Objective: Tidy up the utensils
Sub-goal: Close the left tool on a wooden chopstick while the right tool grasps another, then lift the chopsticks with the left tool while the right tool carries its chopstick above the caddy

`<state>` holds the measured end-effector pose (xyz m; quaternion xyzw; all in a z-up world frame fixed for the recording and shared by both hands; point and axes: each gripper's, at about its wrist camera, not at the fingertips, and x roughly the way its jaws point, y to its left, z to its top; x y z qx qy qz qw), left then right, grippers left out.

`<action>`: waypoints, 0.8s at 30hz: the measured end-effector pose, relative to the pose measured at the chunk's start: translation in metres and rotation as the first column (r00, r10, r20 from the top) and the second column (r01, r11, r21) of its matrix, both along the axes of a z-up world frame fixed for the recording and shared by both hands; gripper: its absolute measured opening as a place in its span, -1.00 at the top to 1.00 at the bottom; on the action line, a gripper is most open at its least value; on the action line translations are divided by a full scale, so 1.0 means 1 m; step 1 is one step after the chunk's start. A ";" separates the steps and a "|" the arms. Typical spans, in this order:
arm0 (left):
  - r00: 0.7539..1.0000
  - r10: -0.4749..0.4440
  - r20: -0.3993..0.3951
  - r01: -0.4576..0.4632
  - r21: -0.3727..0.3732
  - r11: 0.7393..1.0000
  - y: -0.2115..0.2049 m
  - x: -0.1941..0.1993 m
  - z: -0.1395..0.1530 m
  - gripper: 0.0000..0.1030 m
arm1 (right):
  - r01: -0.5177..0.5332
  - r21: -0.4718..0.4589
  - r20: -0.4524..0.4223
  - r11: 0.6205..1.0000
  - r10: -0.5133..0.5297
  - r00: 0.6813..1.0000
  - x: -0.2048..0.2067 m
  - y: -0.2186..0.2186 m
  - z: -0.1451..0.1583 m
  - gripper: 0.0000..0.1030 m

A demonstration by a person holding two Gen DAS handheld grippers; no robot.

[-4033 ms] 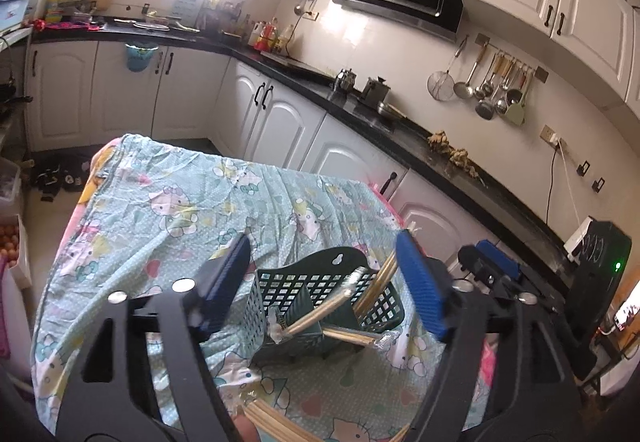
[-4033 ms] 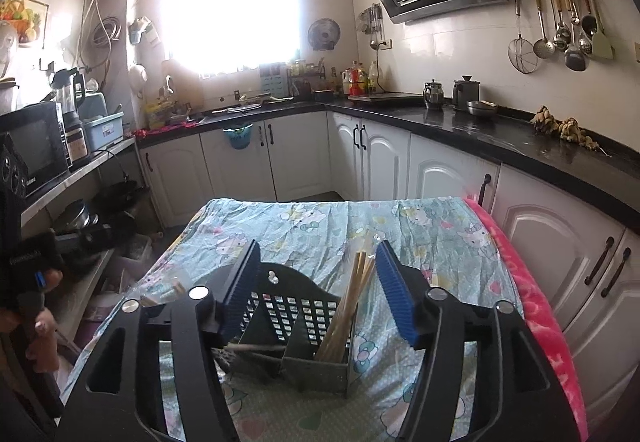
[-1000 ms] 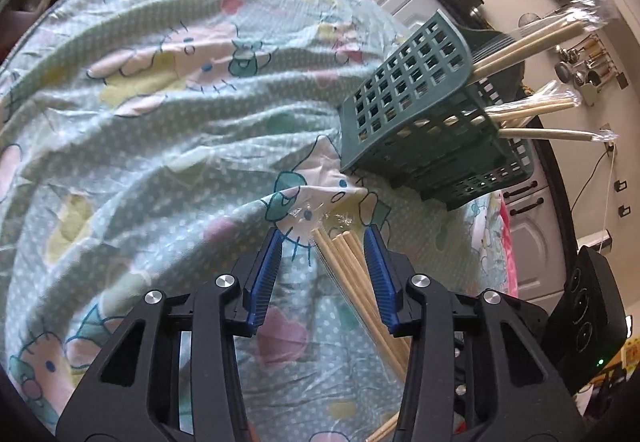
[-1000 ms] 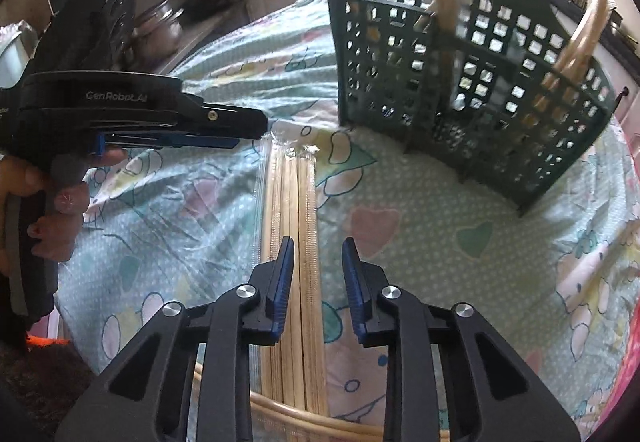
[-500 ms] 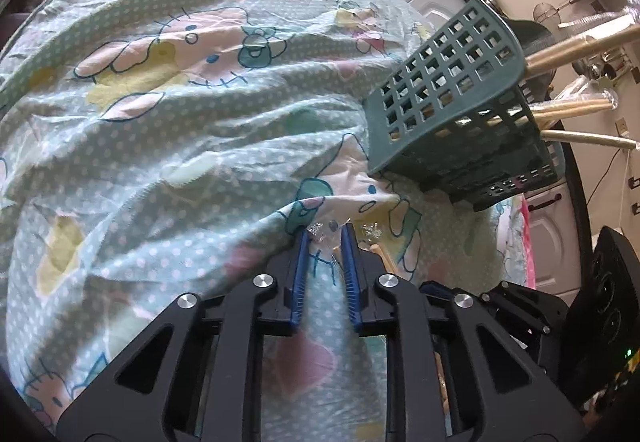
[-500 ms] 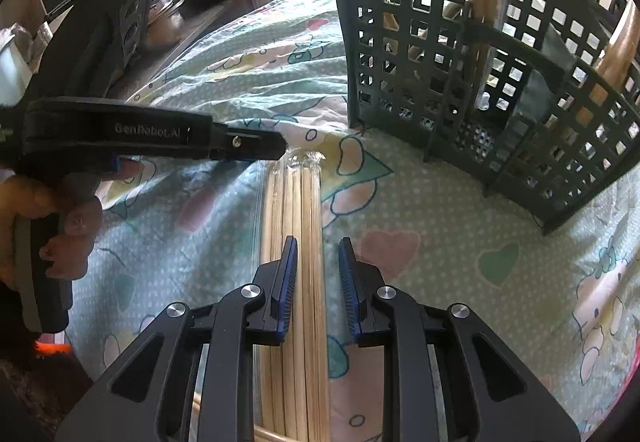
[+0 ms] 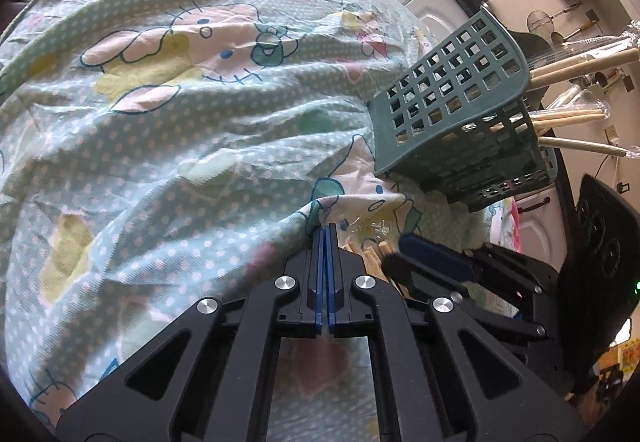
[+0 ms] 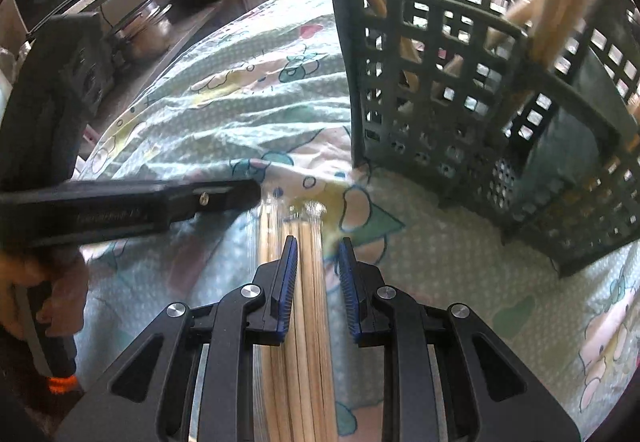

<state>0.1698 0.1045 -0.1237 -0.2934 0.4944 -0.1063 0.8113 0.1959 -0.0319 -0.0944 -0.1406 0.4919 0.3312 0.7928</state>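
Several wrapped chopstick bundles (image 7: 568, 118) already stand in your green basket (image 7: 452, 114), but one pack (image 8: 308, 306) lies on the cloth between your narrowly parted right gripper (image 8: 318, 282), while your left gripper (image 7: 325, 238) is fully closed beside its wrapper end.

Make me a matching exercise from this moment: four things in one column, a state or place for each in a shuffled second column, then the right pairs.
Things:
1. left gripper
2. right gripper
3. green basket
4. wrapped chopstick pack

States:
A. stands on the cloth with sticks poking out
B. jaws fully shut
C. lies flat on the cloth
D. jaws slightly apart, astride the sticks

Pairs: 1-B, 2-D, 3-A, 4-C
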 end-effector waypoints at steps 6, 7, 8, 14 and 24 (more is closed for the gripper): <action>1.000 0.011 -0.011 -0.012 -0.065 0.998 0.004 0.001 -0.003 0.99 | 0.028 0.007 -0.009 1.000 -0.028 1.000 0.013 0.001 -0.005 0.80; 1.000 0.011 -0.012 -0.011 -0.069 0.998 0.003 0.002 -0.002 0.98 | 0.031 0.013 -0.009 0.999 -0.031 0.999 0.014 -0.001 -0.004 0.81; 1.000 0.010 -0.012 -0.011 -0.075 0.997 0.003 0.003 -0.002 0.97 | 0.036 0.017 -0.006 0.999 -0.035 0.999 0.014 -0.004 -0.003 0.86; 1.000 0.002 -0.001 -0.002 -0.100 0.995 -0.004 0.009 0.003 0.60 | 0.073 0.050 0.018 0.996 -0.074 0.997 0.008 -0.026 0.007 0.89; 1.000 -0.021 0.004 0.021 -0.019 1.000 -0.015 0.017 0.006 1.00 | 0.079 0.101 0.082 0.992 -0.087 0.993 -0.011 -0.053 0.038 0.89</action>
